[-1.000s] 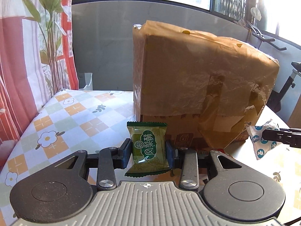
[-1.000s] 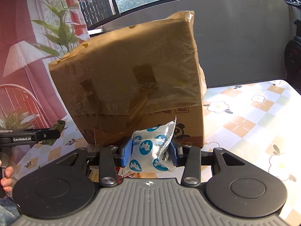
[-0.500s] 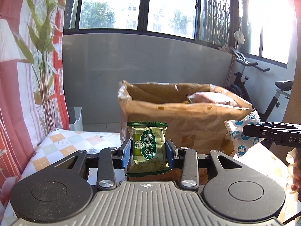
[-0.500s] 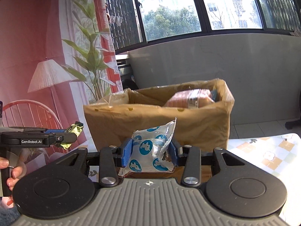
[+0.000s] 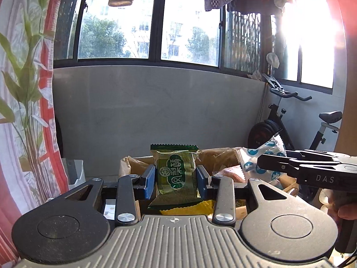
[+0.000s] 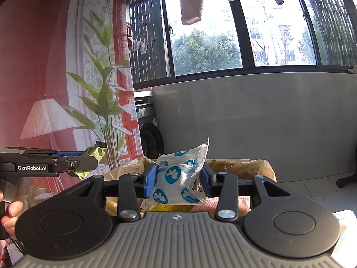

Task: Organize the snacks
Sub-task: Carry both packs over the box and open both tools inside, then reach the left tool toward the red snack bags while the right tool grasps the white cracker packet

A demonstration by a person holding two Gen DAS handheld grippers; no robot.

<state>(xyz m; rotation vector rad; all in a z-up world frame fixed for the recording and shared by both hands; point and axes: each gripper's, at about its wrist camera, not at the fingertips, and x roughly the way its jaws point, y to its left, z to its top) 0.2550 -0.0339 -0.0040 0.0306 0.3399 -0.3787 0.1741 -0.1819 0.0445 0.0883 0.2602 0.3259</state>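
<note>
Standing upright in the left gripper (image 5: pixel 176 181), green snack packet (image 5: pixel 175 174), seemingly above the box (image 5: pixel 214 156).

Green snack pkt (image 5: pixel 175 174): glossy foil. Blue-white pkt (image 6: pixel 178 182): shiny crinkled plastic. Cardboard box (image 6: pixel 241 167): matt brown, wrinkly tape.

Green packet (image 5: pixel 174 174) showing a dark green emblem with pale lettering. White packet (image 6: pixel 178 178) carrying blue ovals with white figures. Gripper pads (image 5: pixel 149 181) showing blue, arms black. Box (image 6: pixel 243 167) showing brown. Curtain (image 5: pixel 48 120) displaying red and white with green leaves. Yellow wrapper (image 5: pixel 189 210) lying below.
</note>
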